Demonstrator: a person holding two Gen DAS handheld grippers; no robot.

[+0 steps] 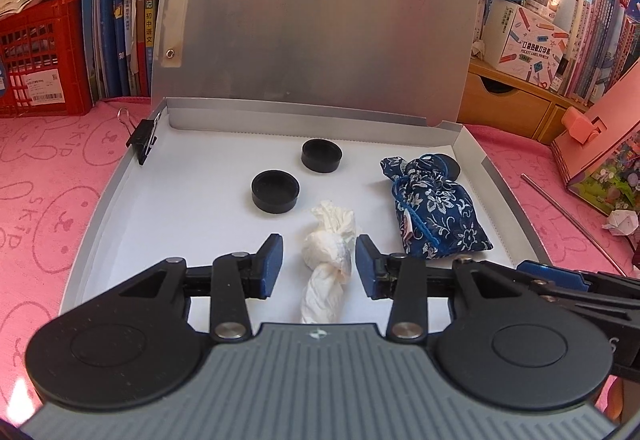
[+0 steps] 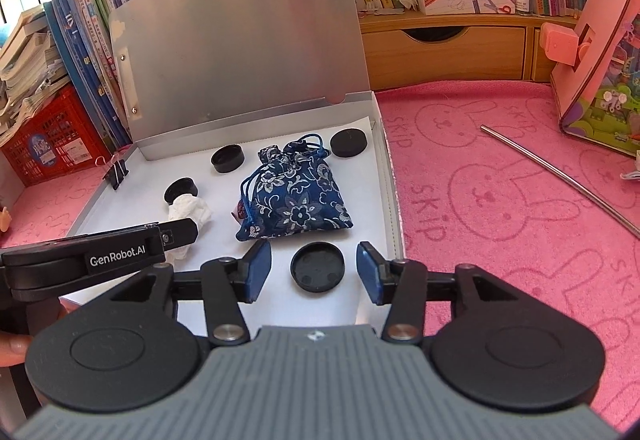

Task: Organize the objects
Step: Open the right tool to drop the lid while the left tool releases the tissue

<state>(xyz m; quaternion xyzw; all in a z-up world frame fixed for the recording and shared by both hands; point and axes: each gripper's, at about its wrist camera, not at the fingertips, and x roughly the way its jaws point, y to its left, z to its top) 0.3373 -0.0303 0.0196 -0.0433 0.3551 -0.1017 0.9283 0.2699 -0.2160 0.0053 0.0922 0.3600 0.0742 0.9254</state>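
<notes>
A knotted white tissue wad [image 1: 330, 260] lies on the white floor of an open flat box [image 1: 100, 224], between the blue pads of the left tongs [image 1: 319, 266], which stand apart with a clear gap on each side of the wad, so nothing is gripped. In the right wrist view a black round cap [image 2: 317, 267] sits on the box floor near its front right edge, between the pads of the right tongs [image 2: 314, 268]; those pads are likewise spread and do not press on the cap. Just beyond the cap rests a blue flowered drawstring pouch [image 2: 294, 200], tilted slightly, to the right of the tissue wad. Farther back in the box are three more black caps: one just behind the tissue [image 2: 181, 190], one nearer the hinge [image 2: 227, 158], and one toward the back right corner [image 2: 349, 143]. A black binder clip [image 1: 143, 136] is clamped on the box's left wall. The grey lid [image 1: 320, 20] stands upright behind, leaning toward a row of books [image 1: 120, 0]. The box sits on a pink bunny-print cloth [image 2: 500, 200] covering the worktop, where a thin metal rod [image 2: 560, 180] lies well apart to the right, near a pink cardboard house [image 2: 600, 60]. A red crate [image 1: 36, 52] stands at the left.
</notes>
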